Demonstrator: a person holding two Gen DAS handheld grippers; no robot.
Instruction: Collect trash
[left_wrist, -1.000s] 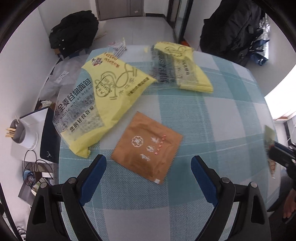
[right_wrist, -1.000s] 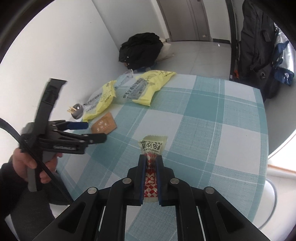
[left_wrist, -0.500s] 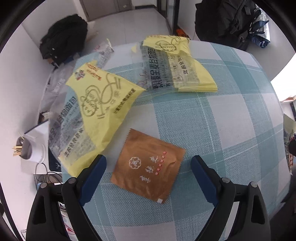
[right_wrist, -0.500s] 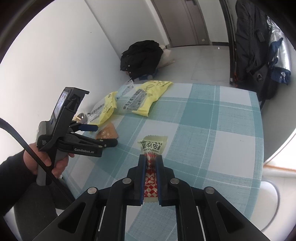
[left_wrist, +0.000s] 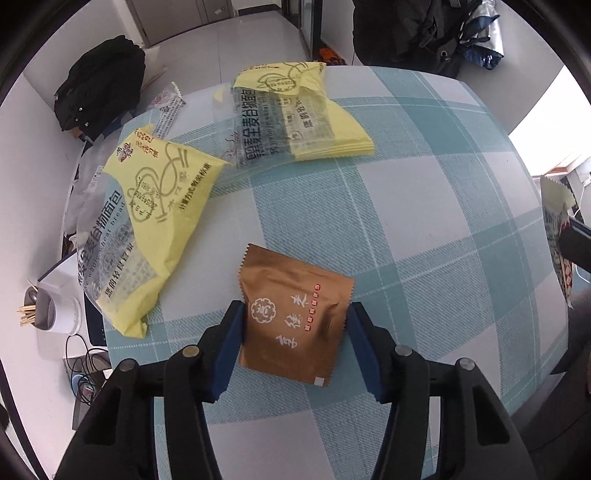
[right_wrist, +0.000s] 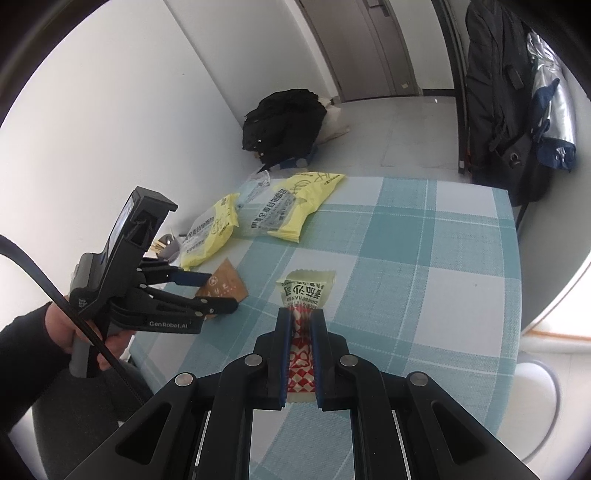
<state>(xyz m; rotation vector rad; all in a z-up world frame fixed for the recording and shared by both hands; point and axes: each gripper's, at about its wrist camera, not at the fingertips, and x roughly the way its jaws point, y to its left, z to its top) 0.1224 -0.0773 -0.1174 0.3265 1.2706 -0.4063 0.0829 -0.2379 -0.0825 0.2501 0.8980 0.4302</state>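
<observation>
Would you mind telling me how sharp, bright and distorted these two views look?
Left wrist view: sharp, the brown packet legible; the checked tablecloth bulges from the fisheye; window glare at right. Right wrist view: sharp, evenly lit; dark round vignette; doorframe lines bend.

Teal-and-white checked tablecloth (left_wrist: 424, 206) bearing a brown foil sachet (left_wrist: 295, 317); beyond the sachet, two yellow bread bags (left_wrist: 155, 206) (left_wrist: 295, 114), overlapping slightly.

Woven check tablecloth (left_wrist: 424, 206), matt and coarse. Brown sachet (left_wrist: 295, 314) at six o'clock has a satin foil sheen, yellow bread bags (left_wrist: 155, 206) at ten are glossy crinkled plastic, gripper fingers (left_wrist: 229, 347) matt black plastic.
</observation>
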